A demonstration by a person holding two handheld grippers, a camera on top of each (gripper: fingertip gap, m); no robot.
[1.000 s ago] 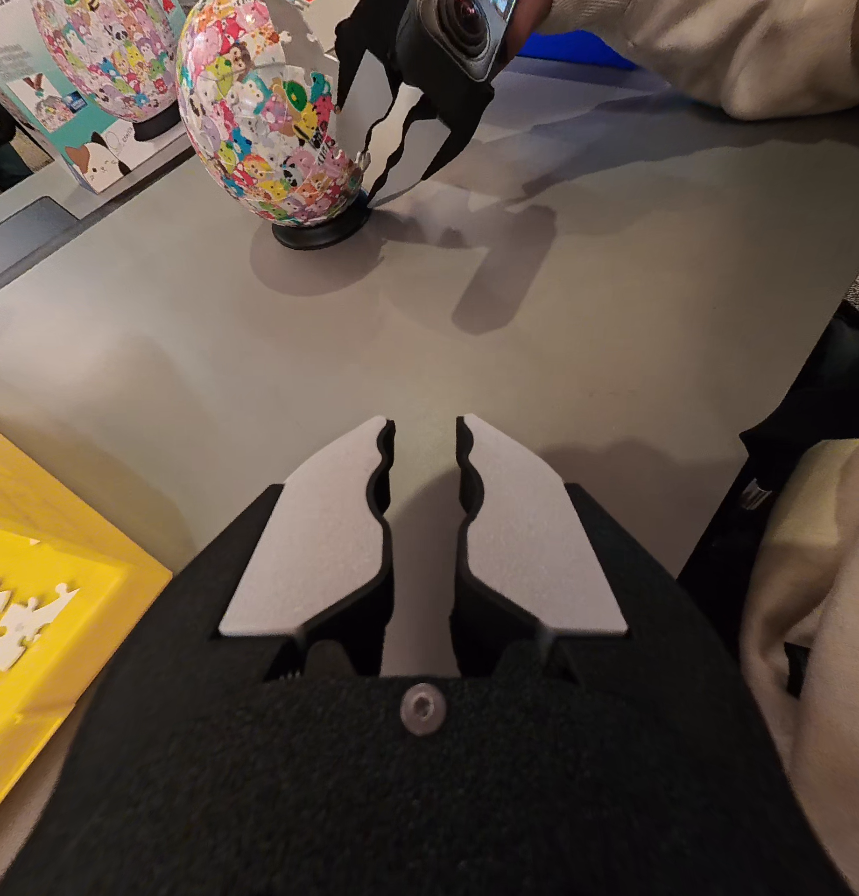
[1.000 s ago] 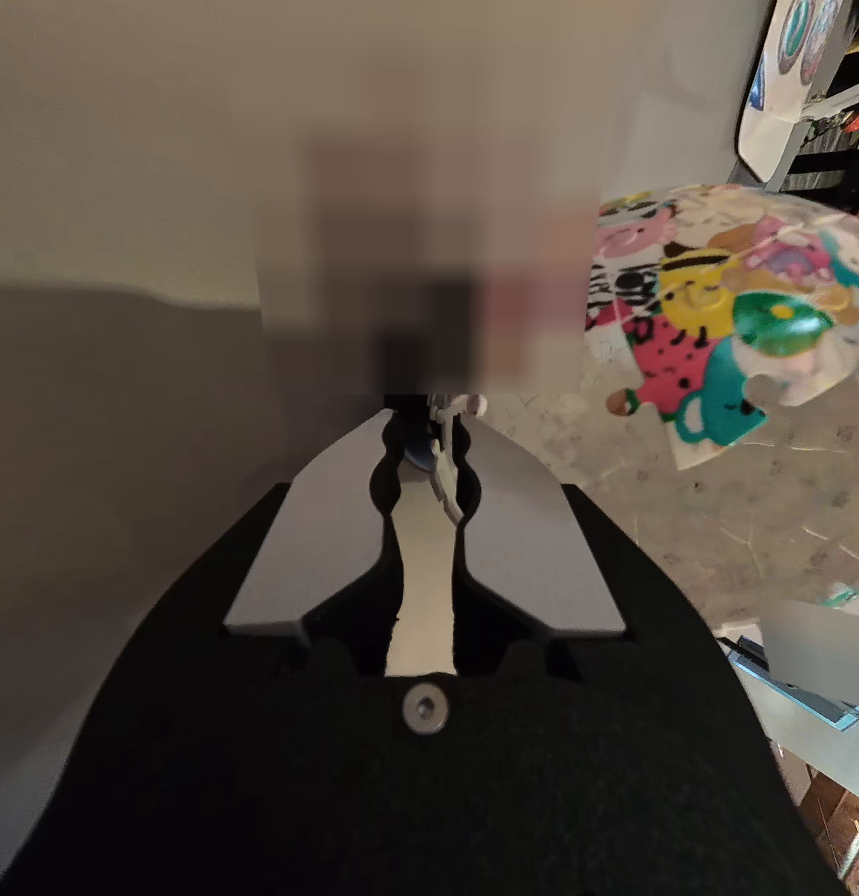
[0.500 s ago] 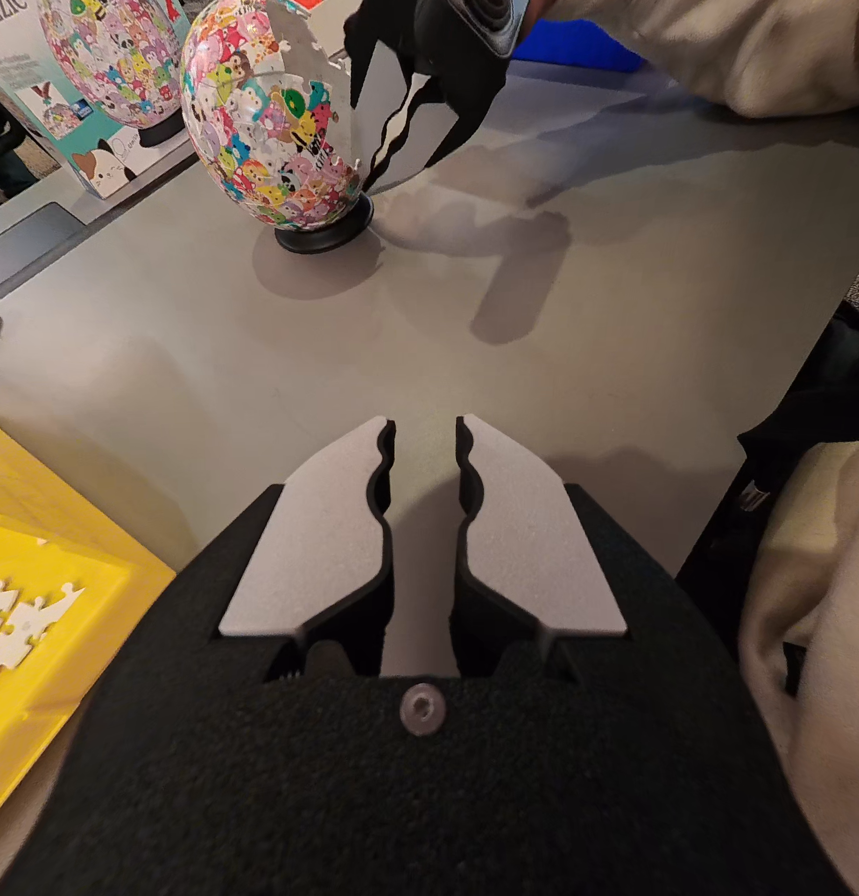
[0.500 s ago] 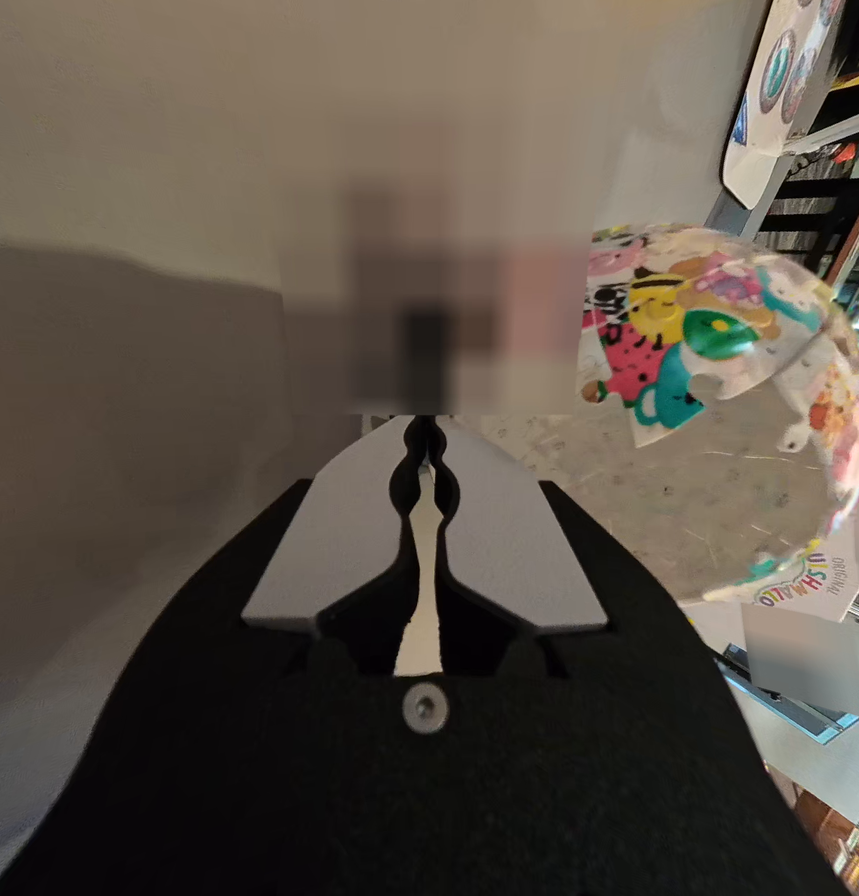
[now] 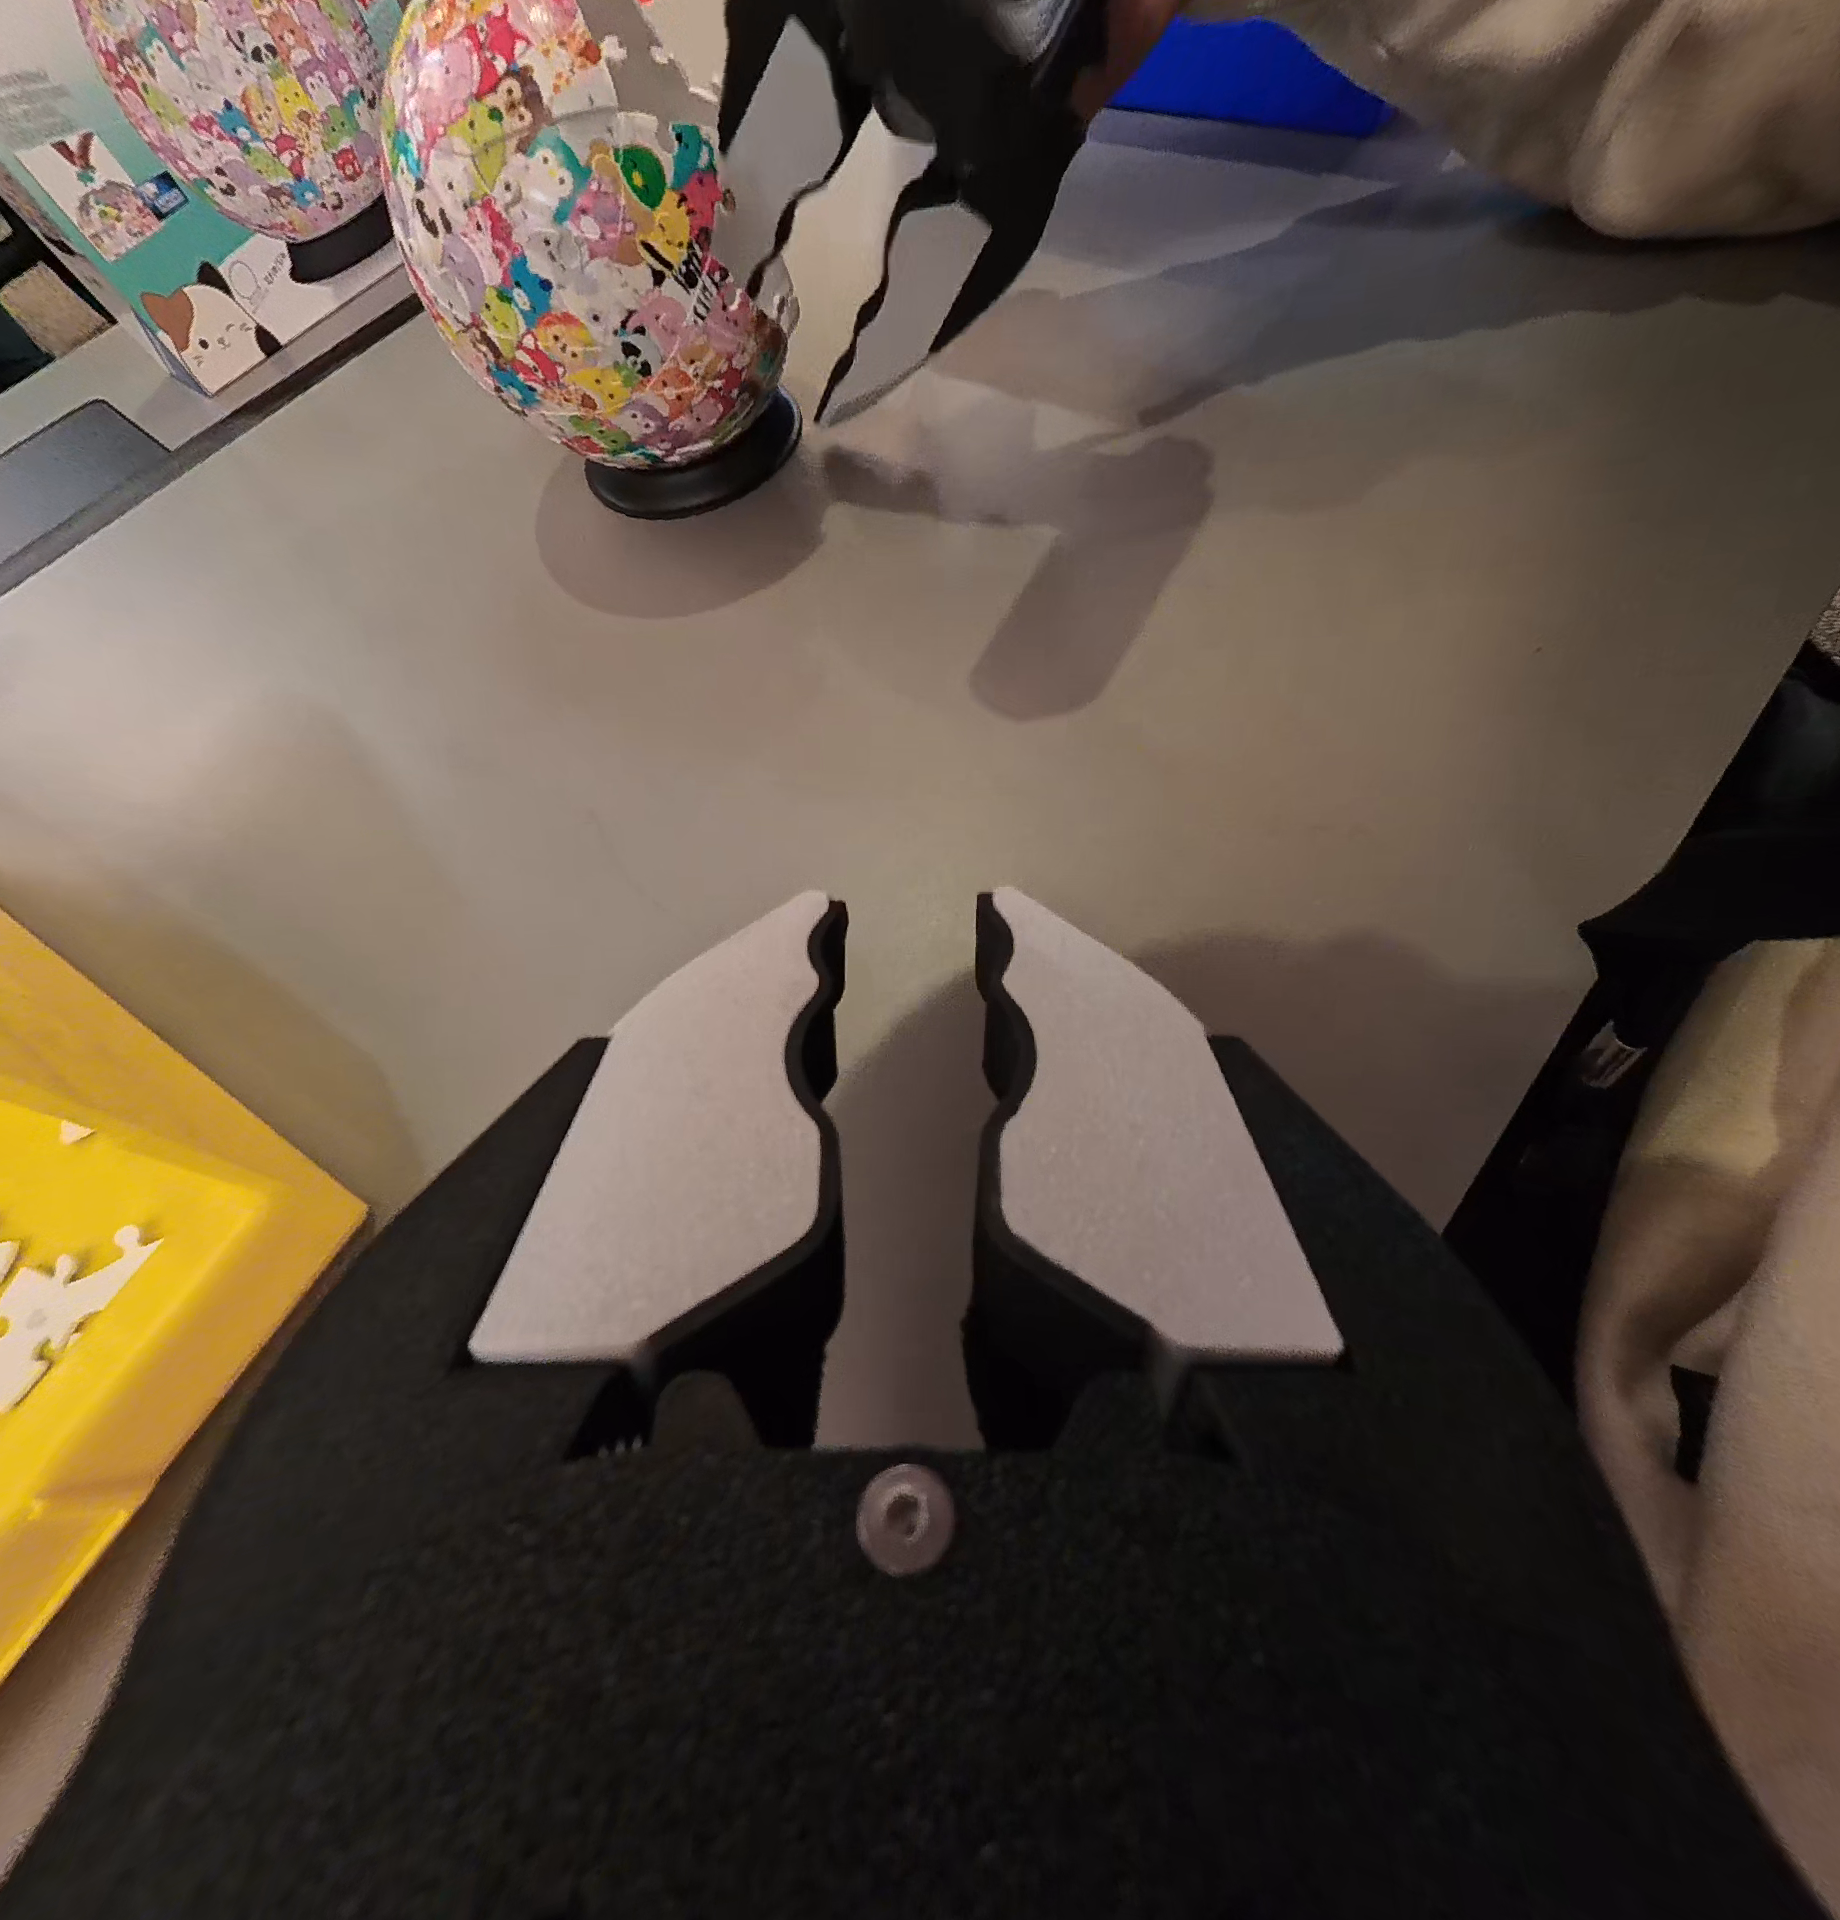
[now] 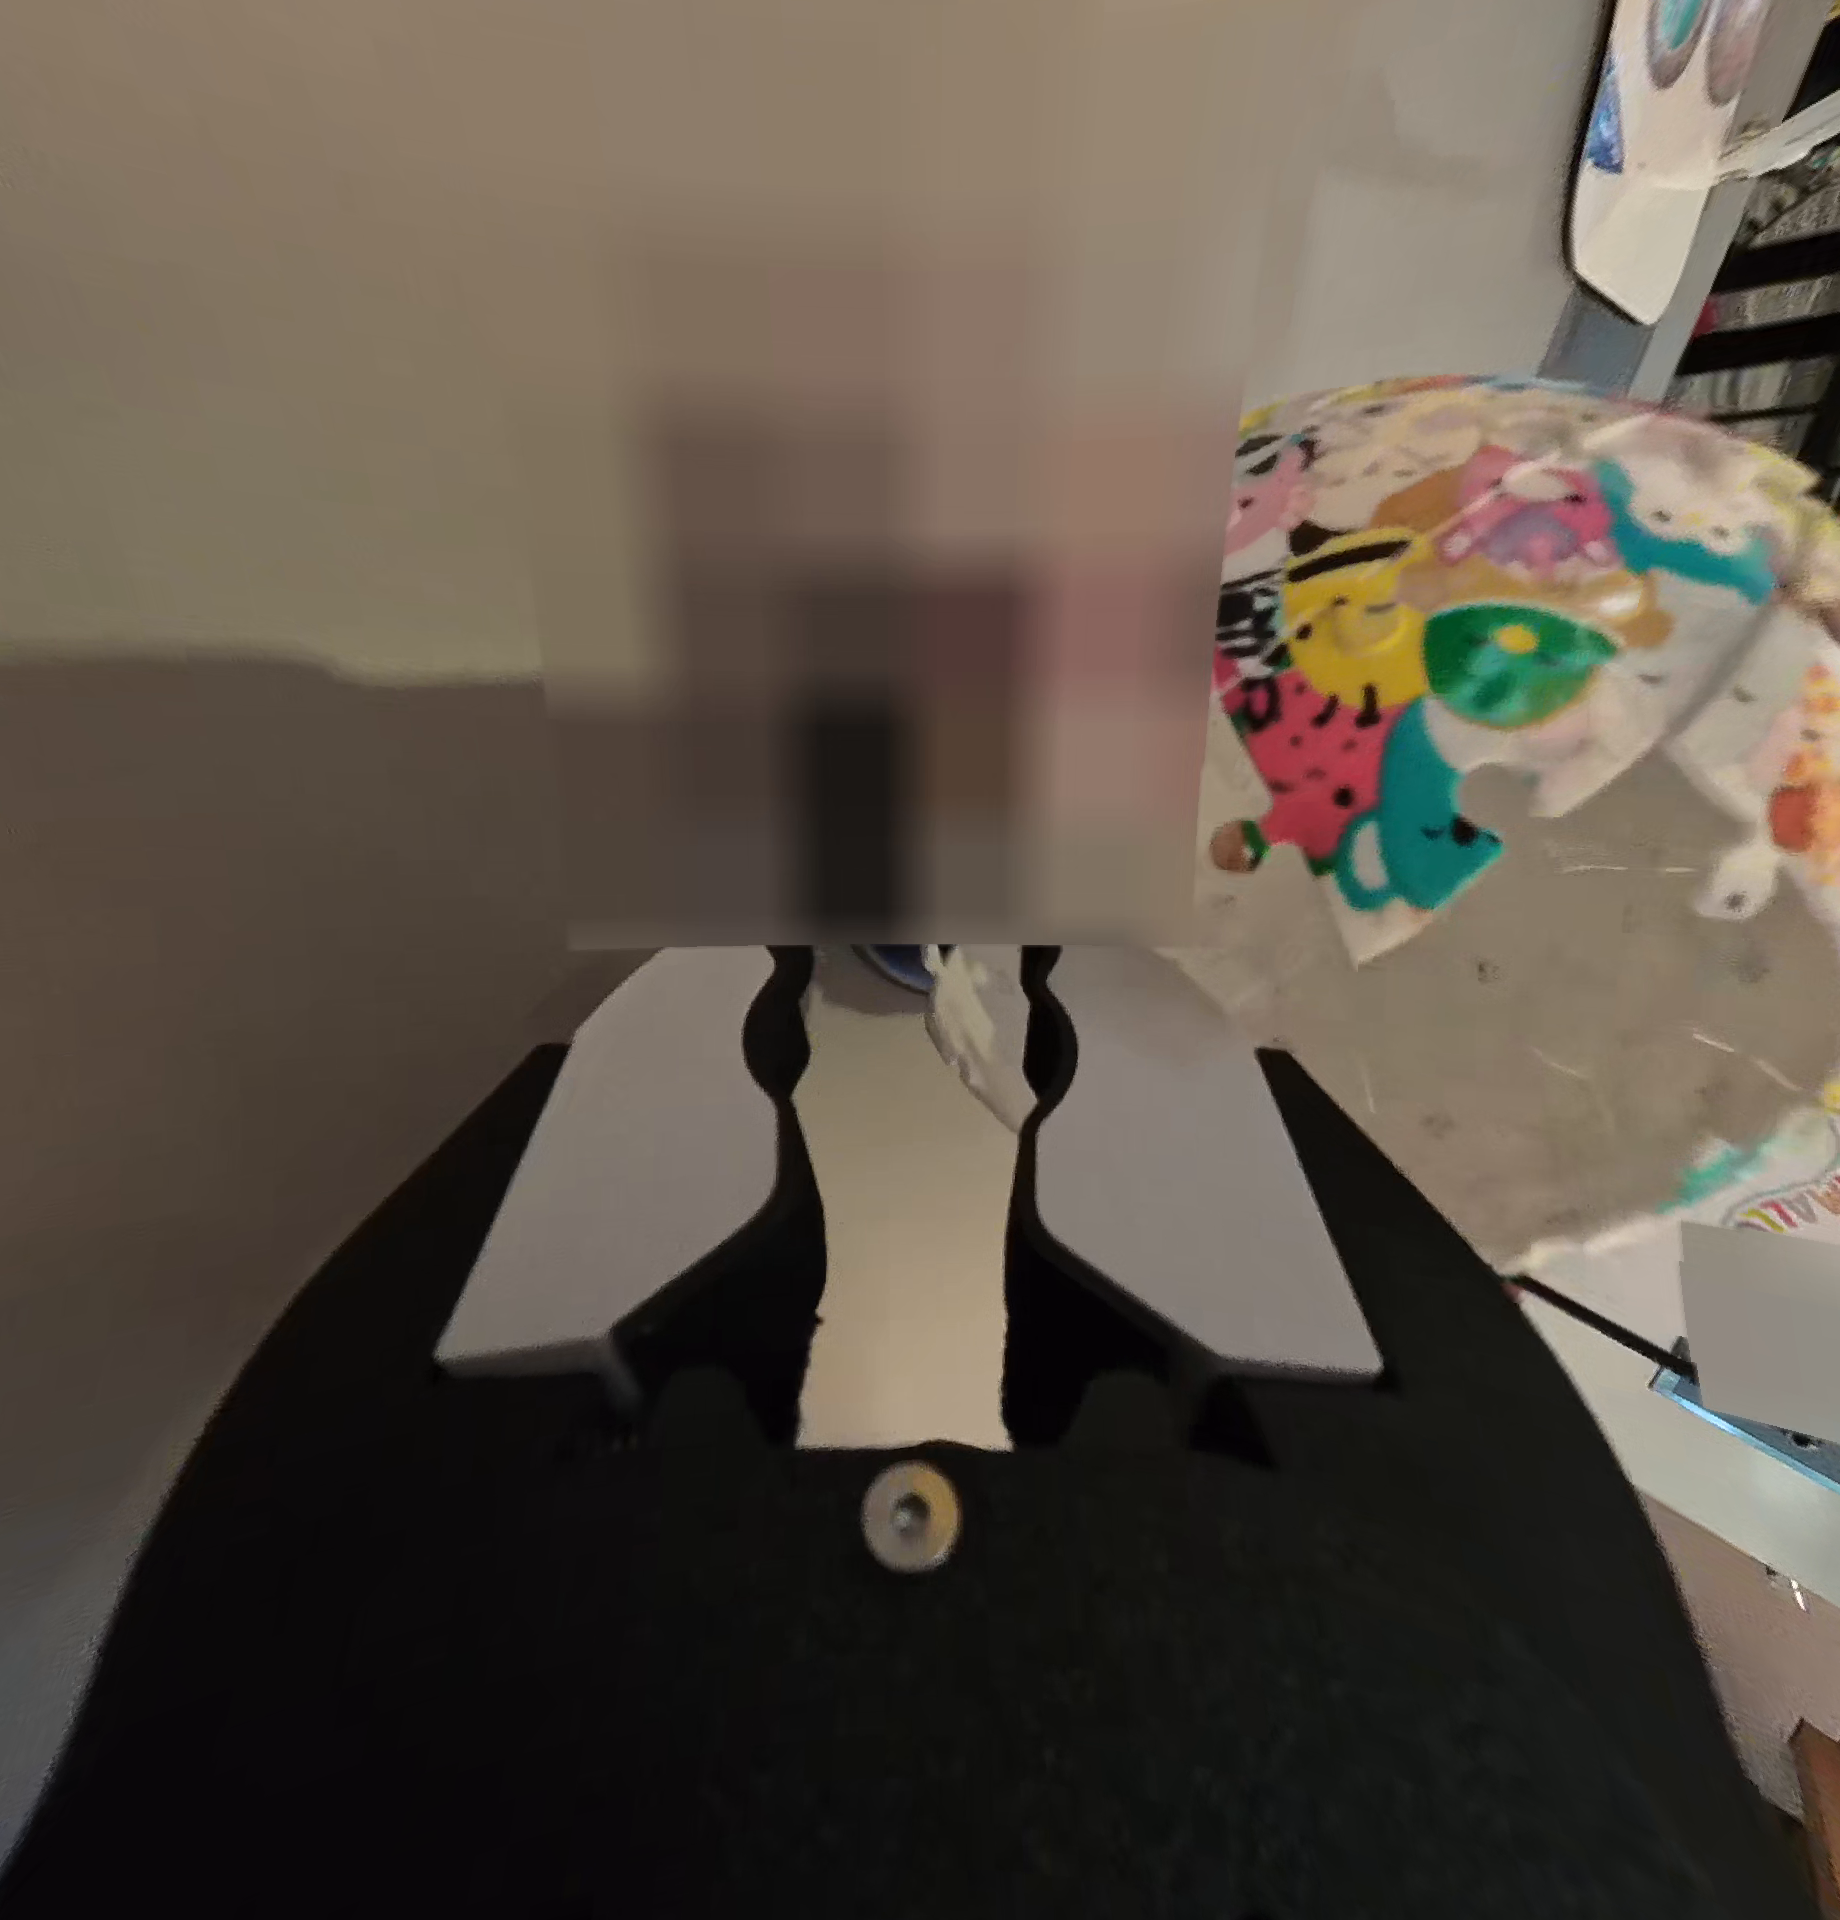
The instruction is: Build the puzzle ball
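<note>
The half-built puzzle ball point(image 5: 583, 239), covered in colourful cartoon figures, sits on a black stand point(image 5: 692, 468) at the far left of the grey table point(image 5: 687, 790). My left gripper point(image 5: 911, 909) is open and empty, low over the table's near side. My right gripper point(image 5: 880, 379) hangs just right of the ball, jaws apart. In the right wrist view the right gripper point(image 6: 916, 966) is open. A white puzzle piece point(image 6: 973, 1029) rests against its right finger. The ball point(image 6: 1518, 727) is at the right, its grey inside showing through the open gap.
A yellow tray point(image 5: 147, 1299) with loose white pieces point(image 5: 22, 1320) lies at the near left. The puzzle's box point(image 5: 168, 208) stands behind the ball. A person's cream sleeves show at the top right point(image 5: 1622, 104) and the right edge point(image 5: 1726, 1351). There is about 25 centimeters between the tips of the two grippers.
My right gripper's jaws have gone from nearly shut on the white piece to wide apart. The piece now leans on the right finger. The left gripper has not moved.
</note>
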